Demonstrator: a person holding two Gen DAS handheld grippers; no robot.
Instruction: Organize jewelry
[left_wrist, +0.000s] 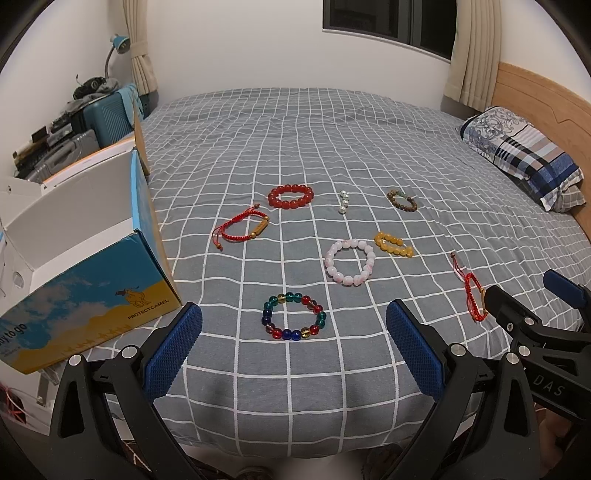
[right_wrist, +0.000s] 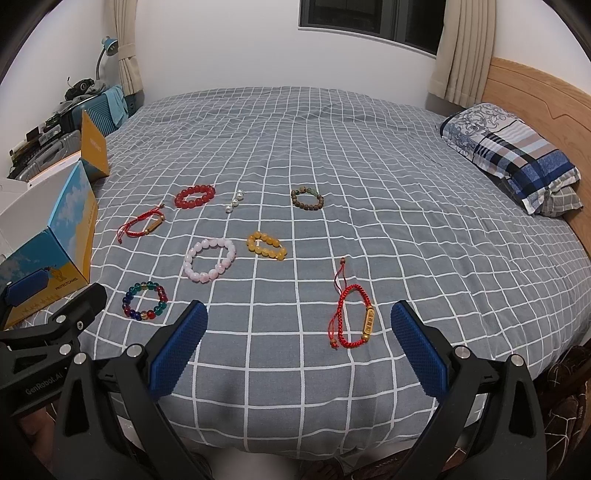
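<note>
Several bracelets lie on the grey checked bed (left_wrist: 332, 147). Nearest my open left gripper (left_wrist: 293, 332) is a multicoloured bead bracelet (left_wrist: 294, 321), just ahead between the fingers. Beyond it lie a pink bead bracelet (left_wrist: 350, 266), a yellow one (left_wrist: 392, 243), a red bead one (left_wrist: 291, 196), a red cord bracelet with a gold tube (left_wrist: 240, 228), silver pearls (left_wrist: 344, 201) and a brown bead bracelet (left_wrist: 402, 199). My open right gripper (right_wrist: 299, 332) hovers just short of a second red cord bracelet (right_wrist: 352, 319). An open blue-and-yellow box (left_wrist: 85, 295) stands at the left.
A patterned pillow (right_wrist: 513, 158) lies at the right against a wooden headboard (right_wrist: 535, 88). Suitcases and clutter (left_wrist: 74, 122) stand beyond the box on the left. The bed's front edge (right_wrist: 295, 435) runs right below both grippers.
</note>
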